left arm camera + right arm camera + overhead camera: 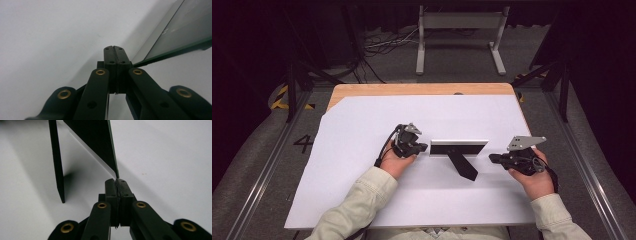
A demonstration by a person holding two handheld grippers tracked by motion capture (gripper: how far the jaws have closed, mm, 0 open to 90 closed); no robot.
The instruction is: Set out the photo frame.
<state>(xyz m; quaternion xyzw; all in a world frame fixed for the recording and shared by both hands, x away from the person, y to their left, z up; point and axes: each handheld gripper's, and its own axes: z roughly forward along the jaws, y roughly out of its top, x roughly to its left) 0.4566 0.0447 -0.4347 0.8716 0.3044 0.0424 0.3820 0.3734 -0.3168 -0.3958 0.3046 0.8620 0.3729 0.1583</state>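
Two grippers sit on the white sheet covering the wooden table, either side of a picture frame standing mid-sheet on its black back stand. Left gripper has its jaws pressed together, tip right at the frame's left end, nothing between them. Right gripper is also closed, near the frame's right end; its own view puts the frame corner at the tip, possibly touching, hard to confirm.
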